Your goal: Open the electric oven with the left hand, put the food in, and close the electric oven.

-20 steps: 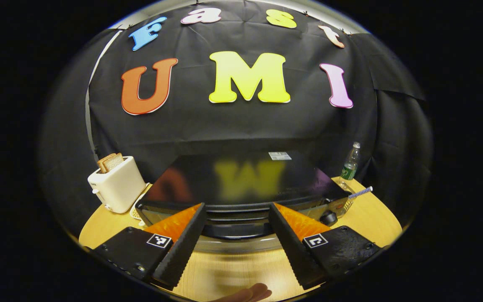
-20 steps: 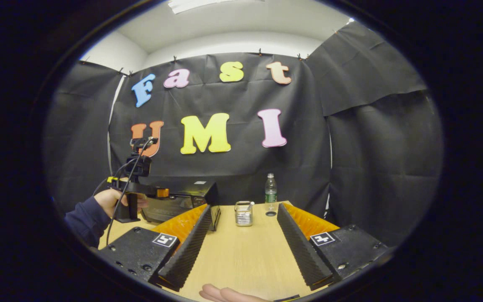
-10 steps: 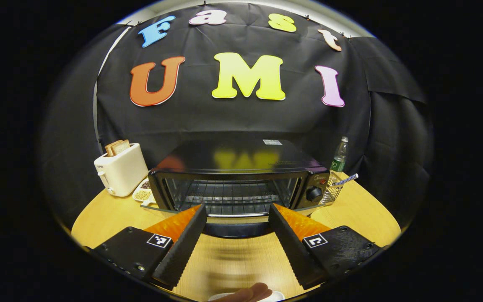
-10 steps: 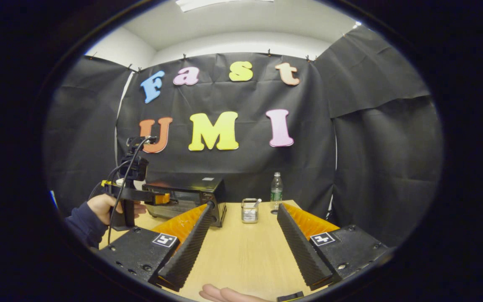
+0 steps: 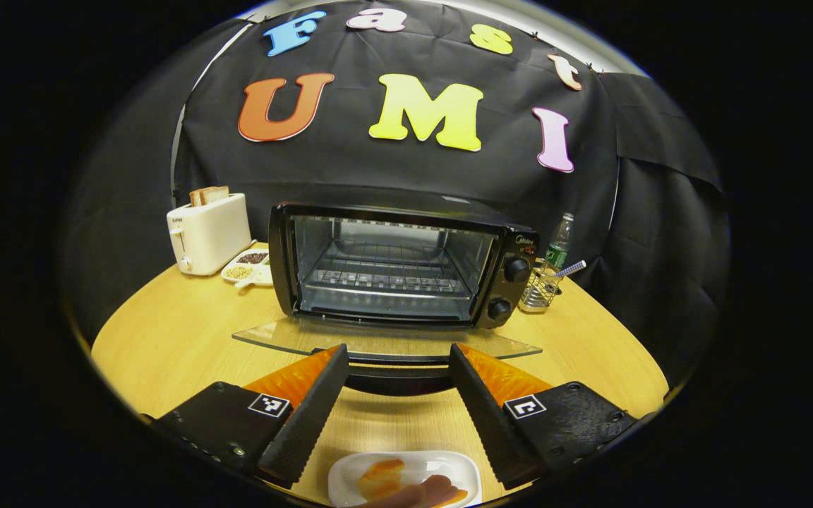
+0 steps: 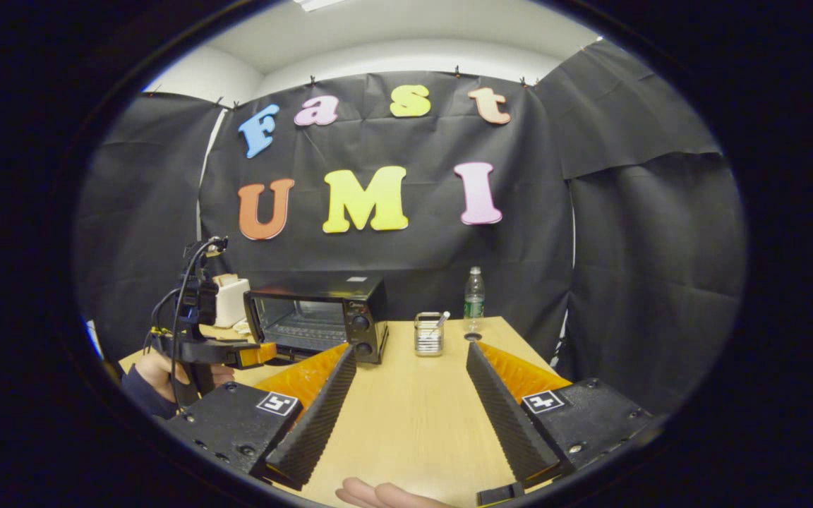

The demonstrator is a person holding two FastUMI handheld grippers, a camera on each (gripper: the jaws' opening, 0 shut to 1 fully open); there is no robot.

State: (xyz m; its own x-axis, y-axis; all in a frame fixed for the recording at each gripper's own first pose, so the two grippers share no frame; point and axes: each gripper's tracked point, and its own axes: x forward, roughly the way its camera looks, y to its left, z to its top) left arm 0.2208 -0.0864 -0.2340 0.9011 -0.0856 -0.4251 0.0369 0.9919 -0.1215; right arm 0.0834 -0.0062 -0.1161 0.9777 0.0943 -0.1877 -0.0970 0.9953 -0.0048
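the round light wooden worktop [image 5: 166, 339] carries a black electric oven [image 5: 396, 264], its glass door [image 5: 385, 344] folded down flat and the wire rack bare. a white toaster [image 5: 209, 231] stands to its left. the left gripper [image 5: 398, 353] is spread wide before the door. the right gripper [image 6: 411, 349] is wide too, holding nothing. a white plate of food [image 5: 404, 480] lies near the worktop's front edge.

The black electric oven [image 5: 399, 264] stands open, glass door [image 5: 385, 346] folded flat; food [image 5: 406, 483] lies on a white plate [image 5: 350, 480].
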